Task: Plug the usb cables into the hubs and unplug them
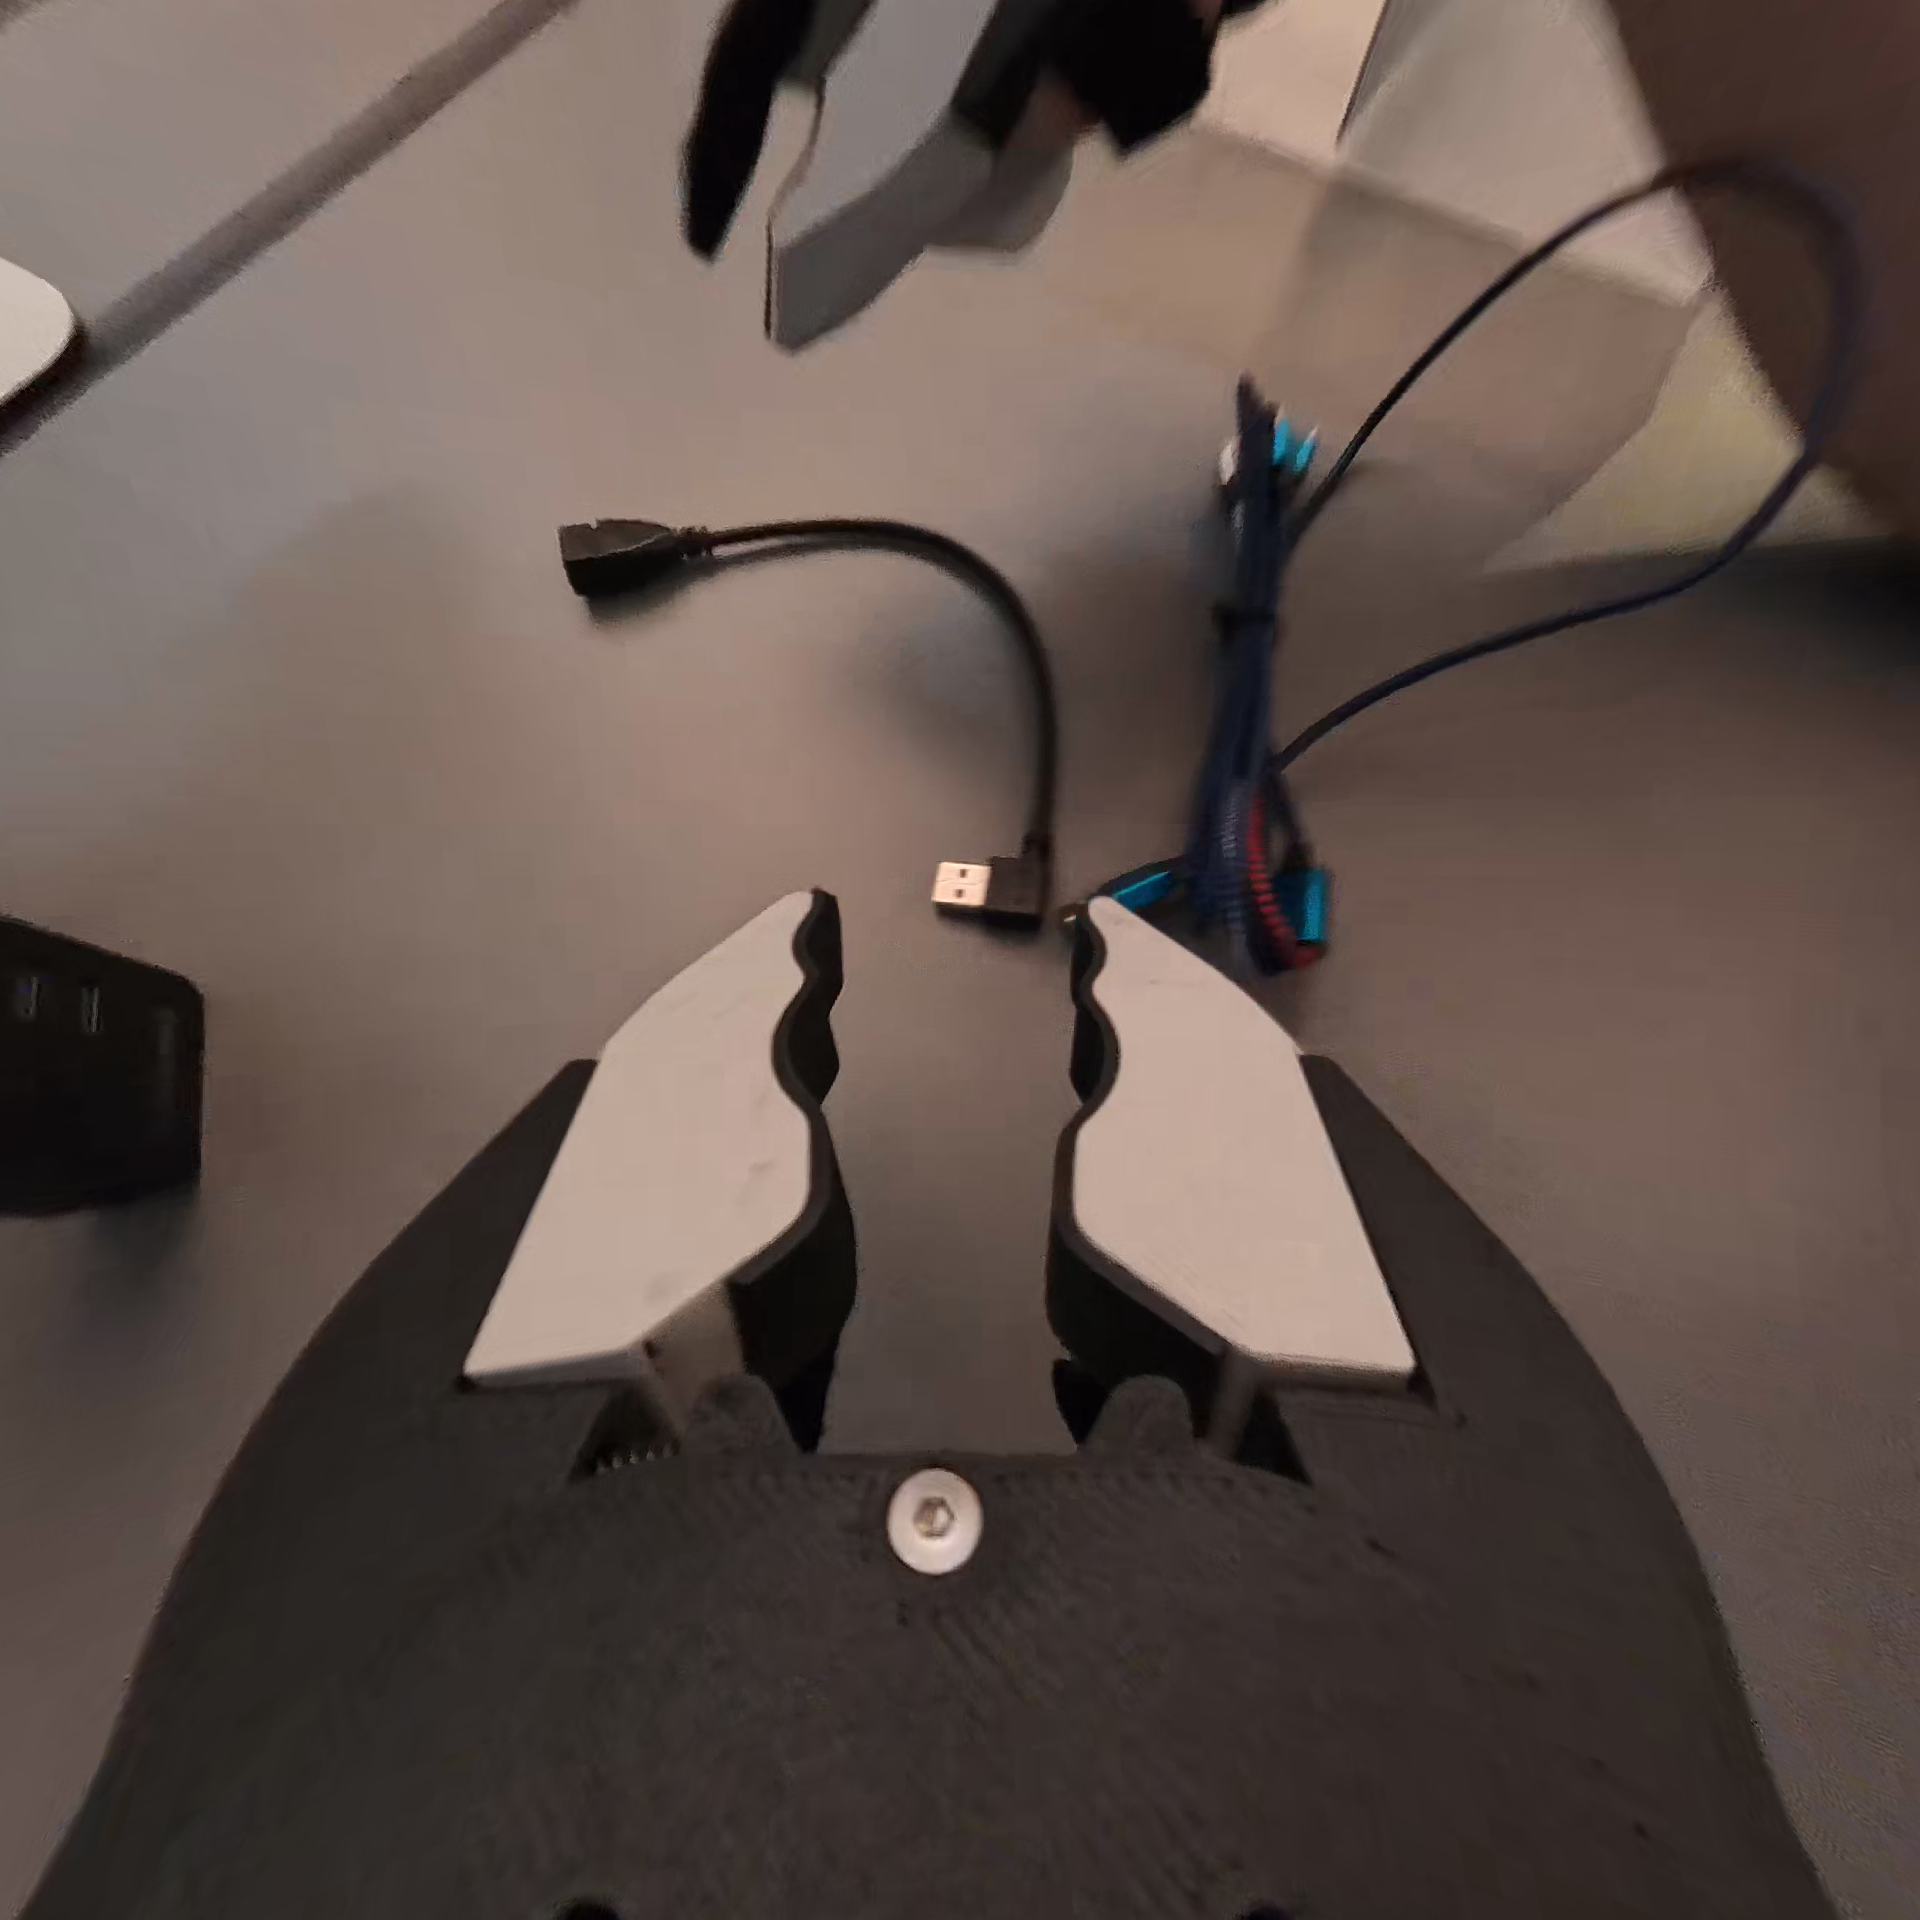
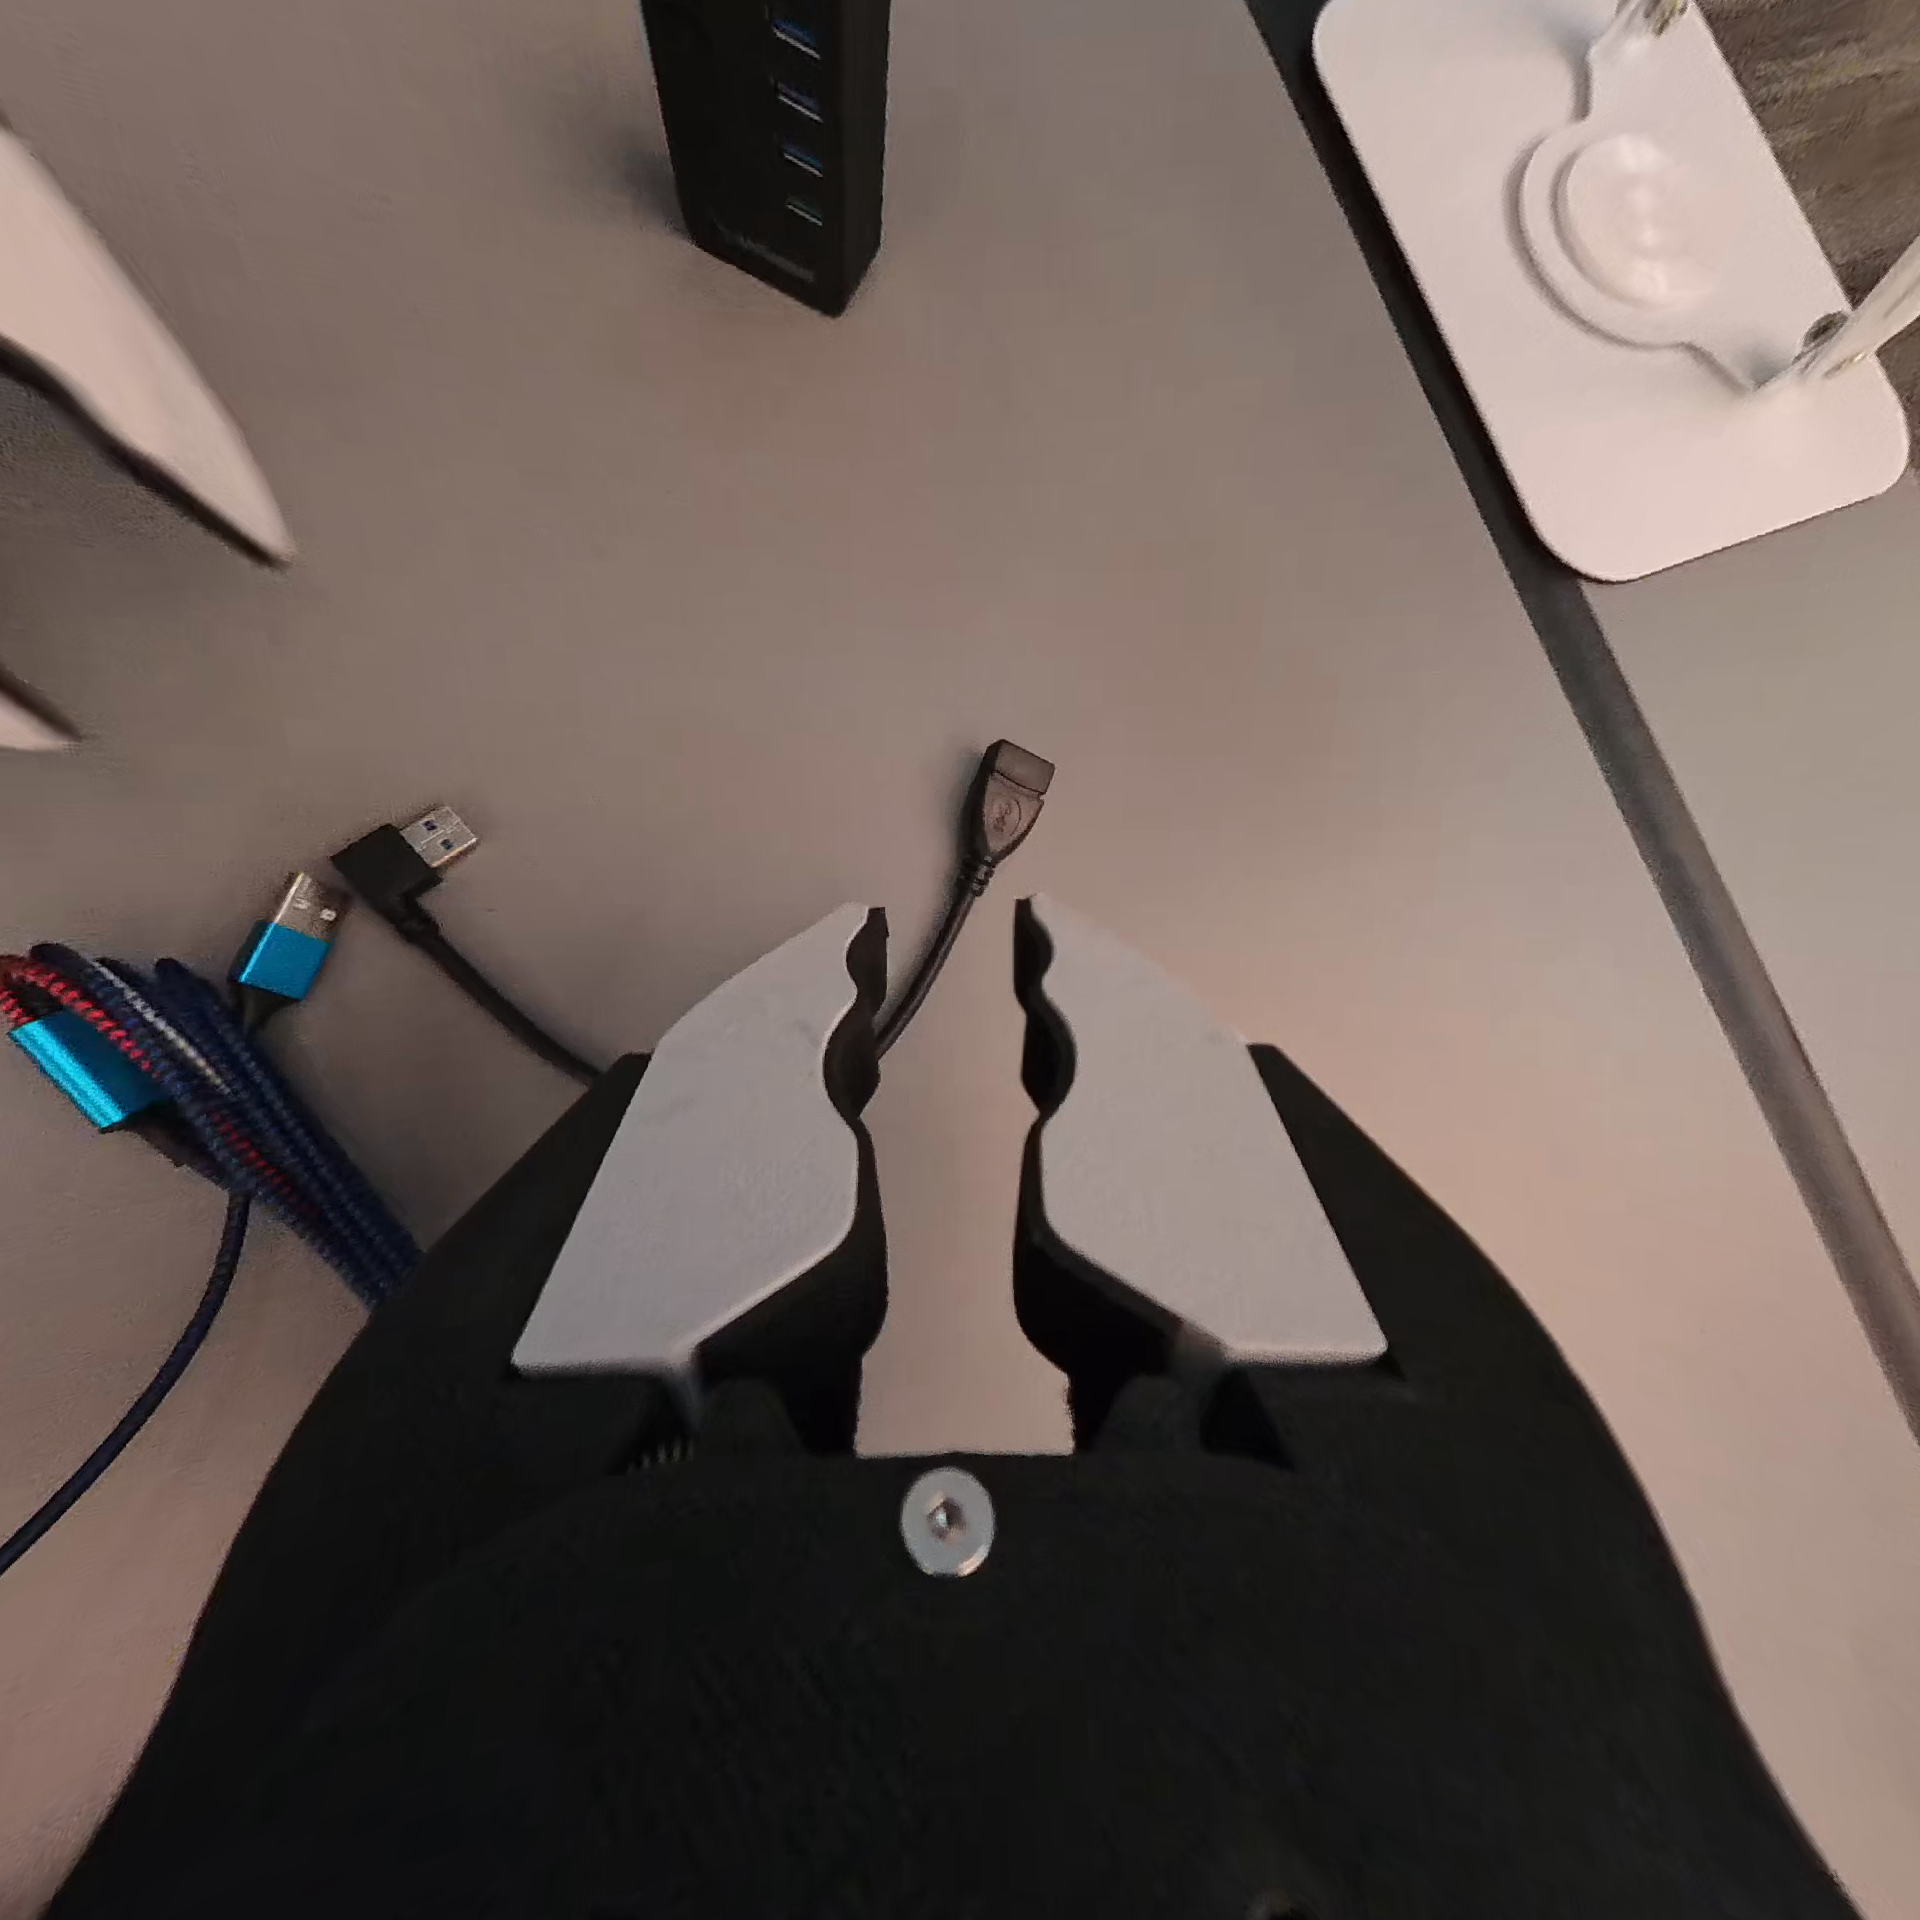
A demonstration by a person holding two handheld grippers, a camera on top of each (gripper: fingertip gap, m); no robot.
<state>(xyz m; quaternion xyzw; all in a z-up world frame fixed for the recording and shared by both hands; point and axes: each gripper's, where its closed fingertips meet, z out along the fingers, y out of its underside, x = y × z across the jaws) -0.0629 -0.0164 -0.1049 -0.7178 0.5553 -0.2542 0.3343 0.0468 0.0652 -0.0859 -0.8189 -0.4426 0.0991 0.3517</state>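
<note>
I take the short black cable (image 1: 997, 644) as my landmark; it lies loose on the grey table (image 1: 416, 675), plugged into nothing. My left gripper (image 1: 954, 914) hovers just short of the cable's angled metal plug (image 1: 982, 891), fingers spread with nothing between them. From this side the cable arcs away from the plug to its socket end (image 1: 603, 553). Just beside the plug, on the side away from the hub, lies a tied bundle of blue and red braided cables (image 1: 1242, 748) with bright blue plugs. A black hub (image 1: 94, 1070) sits well apart from the cable, at the left edge of my left view.

My right gripper (image 2: 951, 914) is over the cable's socket end (image 2: 1008, 800), fingers spread; the cord runs up between the tips and close along the left finger (image 2: 727, 1143), and I cannot tell whether it touches. Beyond the socket, the hub (image 2: 790, 156) shows a row of blue ports. A white lamp base (image 2: 1621, 312) stands well off to the right of it.
</note>
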